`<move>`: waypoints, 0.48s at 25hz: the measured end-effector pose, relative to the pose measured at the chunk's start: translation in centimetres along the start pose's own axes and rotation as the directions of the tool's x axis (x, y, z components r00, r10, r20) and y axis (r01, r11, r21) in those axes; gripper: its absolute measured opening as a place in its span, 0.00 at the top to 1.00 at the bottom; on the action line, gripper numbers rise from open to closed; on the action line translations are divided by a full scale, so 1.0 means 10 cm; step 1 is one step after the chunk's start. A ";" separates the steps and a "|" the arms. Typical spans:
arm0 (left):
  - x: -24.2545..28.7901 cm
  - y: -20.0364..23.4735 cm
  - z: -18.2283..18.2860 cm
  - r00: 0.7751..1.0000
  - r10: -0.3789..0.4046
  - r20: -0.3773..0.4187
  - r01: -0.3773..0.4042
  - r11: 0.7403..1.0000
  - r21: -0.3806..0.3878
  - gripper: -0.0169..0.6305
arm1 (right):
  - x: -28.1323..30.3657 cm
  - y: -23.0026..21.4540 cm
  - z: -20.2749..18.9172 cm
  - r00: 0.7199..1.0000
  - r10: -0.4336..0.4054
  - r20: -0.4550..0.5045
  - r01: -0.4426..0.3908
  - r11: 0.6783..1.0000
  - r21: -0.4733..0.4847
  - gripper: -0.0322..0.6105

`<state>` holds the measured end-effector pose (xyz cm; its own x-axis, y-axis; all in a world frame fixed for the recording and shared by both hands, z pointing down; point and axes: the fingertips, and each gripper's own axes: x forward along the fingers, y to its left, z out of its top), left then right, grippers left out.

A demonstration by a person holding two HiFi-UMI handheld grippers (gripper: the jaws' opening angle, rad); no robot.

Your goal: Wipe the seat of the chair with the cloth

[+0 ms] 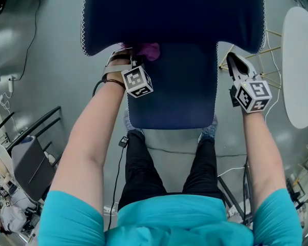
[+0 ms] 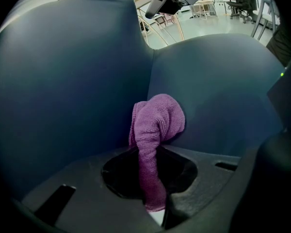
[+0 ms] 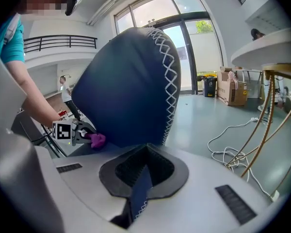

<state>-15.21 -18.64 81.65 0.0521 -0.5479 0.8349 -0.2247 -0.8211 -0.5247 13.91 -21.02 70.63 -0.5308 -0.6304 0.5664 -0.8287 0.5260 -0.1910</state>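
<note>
A navy chair fills the head view, with its backrest (image 1: 174,14) at the top and its seat (image 1: 179,94) below. My left gripper (image 1: 138,56) is shut on a purple cloth (image 1: 150,50), whose bunched end rests on the seat where it meets the backrest. In the left gripper view the cloth (image 2: 157,123) runs from between the jaws onto the dark upholstery. My right gripper (image 1: 230,58) is at the chair's right side. In the right gripper view its jaws are closed on a navy edge with white zigzag stitching (image 3: 140,191). The left gripper (image 3: 80,132) and the cloth (image 3: 98,139) also show there.
A white round table (image 1: 300,65) on gold wire legs (image 3: 276,110) stands right of the chair. White cables (image 3: 233,140) lie on the floor and cardboard boxes (image 3: 235,92) stand by the windows. A dark folding chair (image 1: 28,160) is at the left. The person's legs (image 1: 138,158) are under the seat's front.
</note>
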 end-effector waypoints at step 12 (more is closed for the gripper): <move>-0.02 -0.06 -0.04 1.000 -0.024 -0.018 0.024 1.000 0.002 0.90 | -0.10 -0.01 -0.09 1.000 -0.014 -0.009 0.014 1.000 0.009 0.96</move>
<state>-15.43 -17.93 81.86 0.0401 -0.5252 0.8500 -0.2212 -0.8343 -0.5050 14.64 -19.91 70.86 -0.5176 -0.6325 0.5763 -0.8377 0.5118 -0.1906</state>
